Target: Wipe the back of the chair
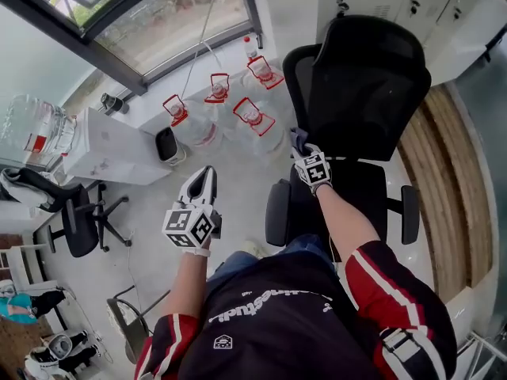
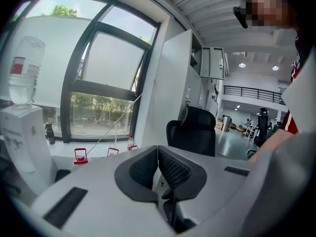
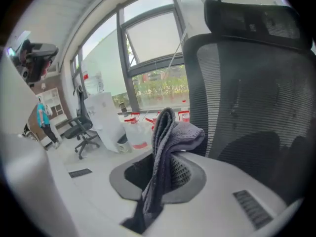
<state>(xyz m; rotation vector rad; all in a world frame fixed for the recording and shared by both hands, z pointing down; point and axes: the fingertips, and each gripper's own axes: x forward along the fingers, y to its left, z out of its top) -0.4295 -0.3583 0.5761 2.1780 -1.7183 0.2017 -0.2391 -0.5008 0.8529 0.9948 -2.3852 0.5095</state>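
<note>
Head view looks steeply down on a person in a red and black jacket, standing behind a black mesh chair [image 1: 366, 85] that fills the upper right of the frame. The right tool [image 1: 302, 152] reaches up at the centre, its tip at the left edge of the chair's back. A grey cloth [image 1: 298, 138] sticks out of that tip. It seems to lie just beside the mesh, though actual contact cannot be made out from this angle.

In the right gripper view the right tool [image 3: 168, 168] is clamped on the cloth [image 3: 170, 132], which stands folded above the jaws and hangs down in front of them. The chair [image 3: 256, 98] rises close on the right of that frame.

The left tool [image 1: 205, 178] hangs at lower centre-left of the head view, well apart from the chair. In the left gripper view the left tool [image 2: 159, 151] has its jaws pressed together with nothing between them, and the chair [image 2: 195, 132] shows at mid-frame farther off.

Several water jugs [image 1: 252, 117] with red handles stand on the floor to the left of the chair, below a window [image 1: 158, 14]. A white water dispenser [image 1: 107, 147] sits at the left of the head view.
</note>
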